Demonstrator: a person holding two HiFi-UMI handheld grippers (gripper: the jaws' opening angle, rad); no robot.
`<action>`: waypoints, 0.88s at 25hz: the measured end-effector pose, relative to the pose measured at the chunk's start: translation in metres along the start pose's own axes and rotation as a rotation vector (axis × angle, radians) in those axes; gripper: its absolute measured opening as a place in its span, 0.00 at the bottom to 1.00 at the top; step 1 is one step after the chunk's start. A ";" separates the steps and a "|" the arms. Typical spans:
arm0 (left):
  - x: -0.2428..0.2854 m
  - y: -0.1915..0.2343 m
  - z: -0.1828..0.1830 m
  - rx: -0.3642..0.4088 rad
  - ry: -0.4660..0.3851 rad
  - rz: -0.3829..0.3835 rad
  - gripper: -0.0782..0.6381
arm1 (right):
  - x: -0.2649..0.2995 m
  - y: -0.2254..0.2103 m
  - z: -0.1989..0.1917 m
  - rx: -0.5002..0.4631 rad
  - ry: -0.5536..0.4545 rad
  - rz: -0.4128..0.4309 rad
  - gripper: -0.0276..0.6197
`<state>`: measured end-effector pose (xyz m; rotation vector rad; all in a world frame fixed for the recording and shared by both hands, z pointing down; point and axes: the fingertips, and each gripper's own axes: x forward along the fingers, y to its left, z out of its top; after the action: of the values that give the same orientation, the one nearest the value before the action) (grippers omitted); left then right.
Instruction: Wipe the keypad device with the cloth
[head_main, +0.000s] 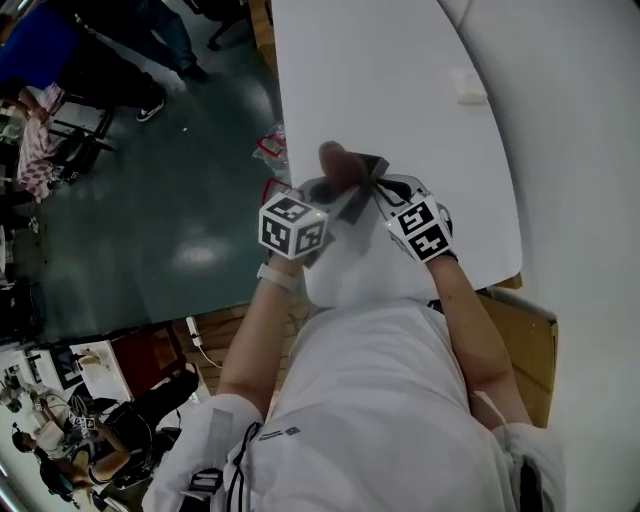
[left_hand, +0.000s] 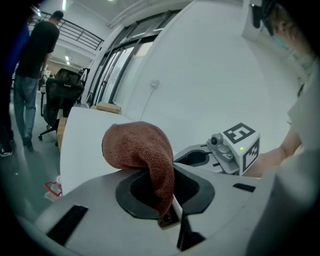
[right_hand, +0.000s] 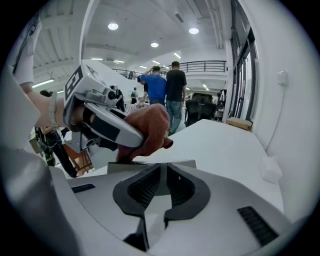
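Note:
A brown cloth (head_main: 335, 160) hangs bunched from my left gripper (head_main: 333, 182), whose jaws are shut on it; in the left gripper view the cloth (left_hand: 137, 145) folds down into the left gripper (left_hand: 167, 200). My right gripper (head_main: 368, 192) is shut on a thin flat grey slab, apparently the keypad device (head_main: 358, 203). In the right gripper view the slab's edge (right_hand: 130, 167) lies across the right gripper (right_hand: 162, 172), and the cloth (right_hand: 150, 127) rests against it. Both grippers are held close together in front of the person's chest, above the near edge of the white table (head_main: 400, 100).
A small white block (head_main: 468, 85) lies on the table far right, also shown as the block (right_hand: 270, 170). A red-trimmed bag (head_main: 270, 145) sits on the dark floor left of the table. A wooden surface (head_main: 525, 340) lies below right. People stand in the background.

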<state>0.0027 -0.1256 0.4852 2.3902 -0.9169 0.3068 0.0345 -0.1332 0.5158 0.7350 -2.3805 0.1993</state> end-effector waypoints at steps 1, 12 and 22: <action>-0.007 -0.001 0.001 -0.006 -0.019 0.010 0.19 | -0.003 0.000 0.006 -0.007 -0.021 0.001 0.12; -0.110 -0.050 0.007 0.038 -0.312 0.111 0.19 | -0.078 0.051 0.057 0.052 -0.307 0.055 0.12; -0.174 -0.075 0.020 0.174 -0.502 0.282 0.19 | -0.123 0.093 0.096 -0.002 -0.479 0.142 0.12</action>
<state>-0.0760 0.0037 0.3689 2.5442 -1.5150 -0.1288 0.0116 -0.0295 0.3687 0.6688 -2.8910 0.0851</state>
